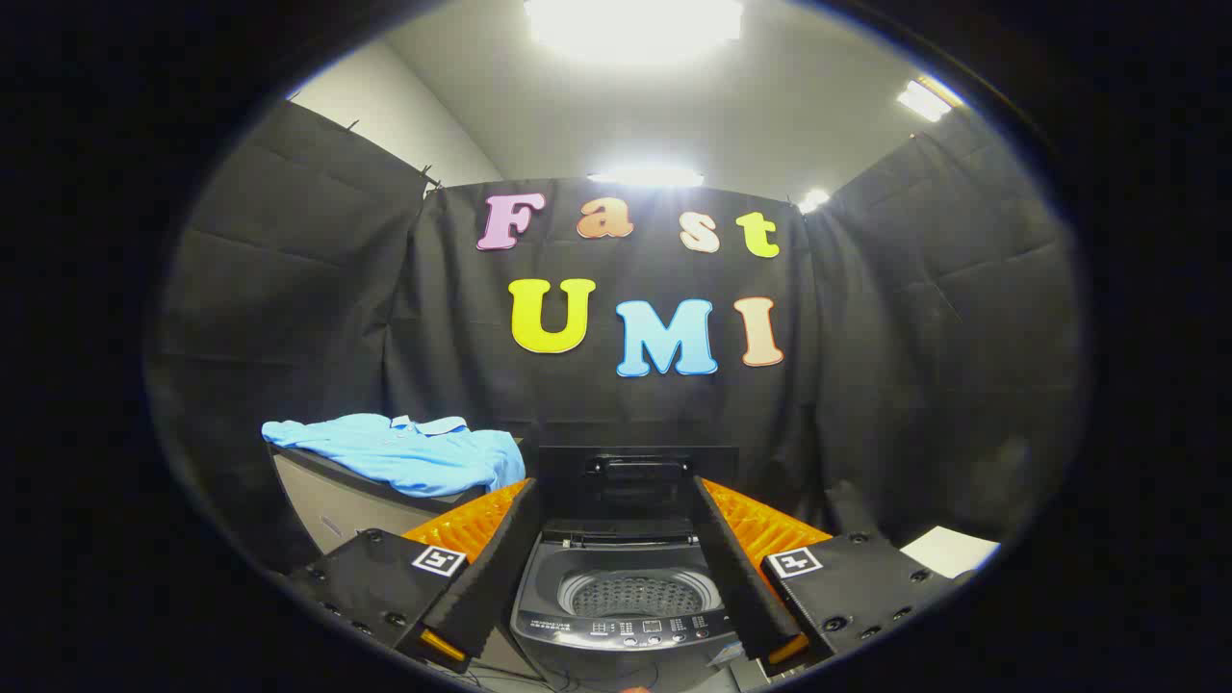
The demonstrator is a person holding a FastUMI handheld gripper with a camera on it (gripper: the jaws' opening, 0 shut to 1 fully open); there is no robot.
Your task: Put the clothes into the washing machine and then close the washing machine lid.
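Gripper view: my claw (616, 539) hangs open and empty before the washing machine (626, 602), its lid (630, 472) up. Blue shirt (404, 450) lies on the surface (332, 500) beside it; loading and closing remain.

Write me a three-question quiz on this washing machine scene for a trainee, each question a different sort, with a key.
1. True or false: the washing machine has its lid shut.
2. Where does the blue shirt lie? A) inside the drum B) on a surface beside the machine, beyond the left finger C) between the jaws
3. Fill in: the gripper has its jaws ____, with nothing between them but the view of the drum.

Key:
1. False; the lid stands raised behind the drum.
2. B
3. open
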